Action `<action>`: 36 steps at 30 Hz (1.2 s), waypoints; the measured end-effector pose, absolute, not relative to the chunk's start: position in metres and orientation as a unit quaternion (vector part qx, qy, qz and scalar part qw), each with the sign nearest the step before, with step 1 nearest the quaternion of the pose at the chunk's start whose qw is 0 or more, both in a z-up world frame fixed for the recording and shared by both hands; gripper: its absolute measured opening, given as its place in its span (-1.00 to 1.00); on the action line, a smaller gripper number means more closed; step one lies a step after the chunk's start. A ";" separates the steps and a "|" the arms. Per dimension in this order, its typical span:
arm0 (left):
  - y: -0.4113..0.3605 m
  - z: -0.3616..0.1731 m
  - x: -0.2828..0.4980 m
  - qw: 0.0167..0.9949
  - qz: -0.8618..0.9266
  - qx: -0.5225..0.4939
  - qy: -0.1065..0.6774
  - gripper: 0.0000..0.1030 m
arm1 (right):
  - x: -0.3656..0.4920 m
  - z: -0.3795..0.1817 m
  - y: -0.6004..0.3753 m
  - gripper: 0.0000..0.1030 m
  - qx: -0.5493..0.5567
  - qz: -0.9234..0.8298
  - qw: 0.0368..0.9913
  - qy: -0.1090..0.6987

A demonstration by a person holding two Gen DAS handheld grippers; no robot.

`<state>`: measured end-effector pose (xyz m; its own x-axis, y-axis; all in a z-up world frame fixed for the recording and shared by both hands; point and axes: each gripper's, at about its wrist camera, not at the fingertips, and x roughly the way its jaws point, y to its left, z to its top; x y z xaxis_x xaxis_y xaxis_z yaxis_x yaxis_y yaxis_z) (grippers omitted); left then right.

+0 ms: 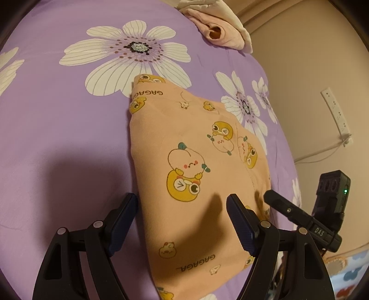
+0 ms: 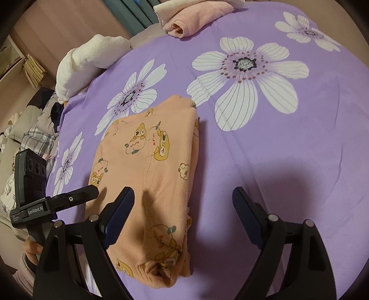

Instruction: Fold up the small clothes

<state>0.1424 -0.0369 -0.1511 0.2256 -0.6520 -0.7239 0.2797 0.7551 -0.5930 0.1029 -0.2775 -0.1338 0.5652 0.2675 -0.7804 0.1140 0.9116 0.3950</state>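
A small peach garment with yellow cartoon prints lies folded on the purple flowered bed sheet. My left gripper is open and empty, hovering over the garment's near end with a finger on each side. In the right wrist view the same garment lies folded in layers. My right gripper is open and empty above its right edge. The right gripper's body shows at the right of the left wrist view, and the left gripper's body shows at the left of the right wrist view.
A stack of folded pink and cream clothes sits at the bed's far edge, also in the right wrist view. A white plush towel lies at the bed's left side. A wall with a power strip is on the right.
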 end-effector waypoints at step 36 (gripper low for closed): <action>-0.065 -0.149 0.146 0.788 -0.285 -0.103 0.536 0.38 | 0.123 -0.152 -0.262 -0.33 0.252 0.096 0.852 0.449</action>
<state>0.1459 -0.0646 -0.1493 0.2641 -0.5587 -0.7862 0.3387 0.8169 -0.4668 0.1225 -0.2622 -0.1519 0.5786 0.3902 -0.7162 0.0625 0.8544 0.5159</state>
